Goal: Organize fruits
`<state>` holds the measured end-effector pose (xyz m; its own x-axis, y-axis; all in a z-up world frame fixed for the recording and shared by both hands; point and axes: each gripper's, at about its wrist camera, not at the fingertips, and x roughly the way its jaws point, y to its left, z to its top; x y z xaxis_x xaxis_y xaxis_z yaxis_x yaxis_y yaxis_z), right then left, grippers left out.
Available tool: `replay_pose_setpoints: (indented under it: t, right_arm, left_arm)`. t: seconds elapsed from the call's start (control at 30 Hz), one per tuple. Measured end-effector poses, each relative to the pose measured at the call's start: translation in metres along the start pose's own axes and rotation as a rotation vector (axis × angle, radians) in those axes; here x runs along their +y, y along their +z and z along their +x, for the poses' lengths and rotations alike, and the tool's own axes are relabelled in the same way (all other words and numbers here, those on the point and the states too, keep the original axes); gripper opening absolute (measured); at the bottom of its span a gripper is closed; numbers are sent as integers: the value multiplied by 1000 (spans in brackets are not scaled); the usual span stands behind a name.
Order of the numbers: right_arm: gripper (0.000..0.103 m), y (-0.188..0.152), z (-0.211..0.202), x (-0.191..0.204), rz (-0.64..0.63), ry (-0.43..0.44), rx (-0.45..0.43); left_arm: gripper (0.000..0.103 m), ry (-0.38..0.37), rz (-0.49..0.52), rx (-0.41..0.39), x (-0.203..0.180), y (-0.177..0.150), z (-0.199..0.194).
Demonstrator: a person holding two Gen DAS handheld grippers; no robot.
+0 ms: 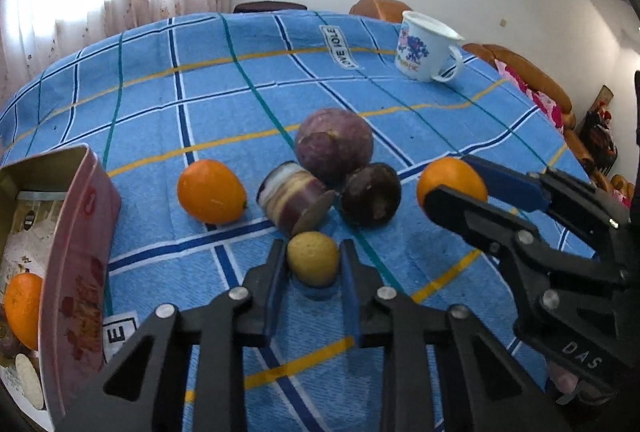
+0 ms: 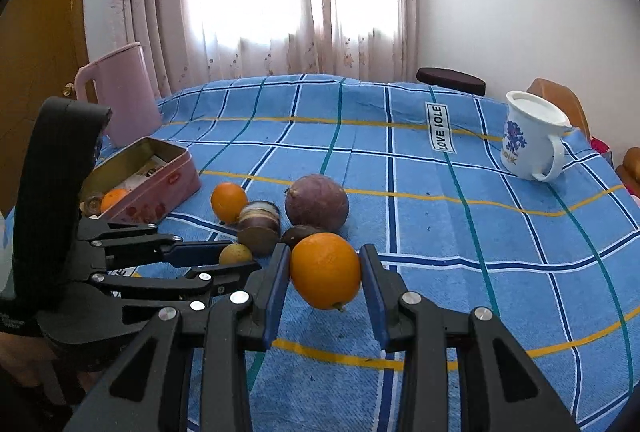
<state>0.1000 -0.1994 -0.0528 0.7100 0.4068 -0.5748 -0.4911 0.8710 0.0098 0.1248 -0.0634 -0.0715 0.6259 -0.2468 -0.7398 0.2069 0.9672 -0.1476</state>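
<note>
- Two tools are in view from the left wrist camera. The left tool [image 1: 314,260] is clenched on a small round yellow-green fruit [image 1: 313,258], both pads against its sides, low over the blue checked cloth of the counter [image 1: 160,103].
- To the right, the right tool [image 1: 456,179] grasps a round orange fruit [image 1: 448,177].
- Beyond the left tool's fingers lie a second orange fruit [image 1: 211,190], a banded purple-and-cream cut piece [image 1: 290,195], a large dull purple round fruit [image 1: 334,143] and a small dark brown fruit [image 1: 370,193], close together.
- An open pink rectangular tin [image 1: 80,272] stands at left; inside it an orange fruit [image 1: 24,308] is visible.
- A white enamel mug with blue flower print [image 1: 426,47] stands far back.
- Right wrist view: the right tool [image 2: 326,272] holds the orange fruit [image 2: 325,270], raised off the cloth.
- The left tool [image 2: 236,256] sits at left with the yellow-green fruit [image 2: 235,254] between its fingers.
- A pale pink jug [image 2: 124,91] stands behind the tin [image 2: 152,187].
</note>
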Motion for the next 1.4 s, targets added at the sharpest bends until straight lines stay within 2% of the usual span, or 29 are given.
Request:
replay_pose_setpoints:
  t: [0.57,1.4]
  right_arm:
    - [37,-1,-20,11,-51,-16,-101]
    - [37,-4,-40,25,-119,-67,-222]
  left_arm:
    - [28,48,44,-197,-7,-6,-38]
    - [28,122,73,-354,-16,-20,-68]
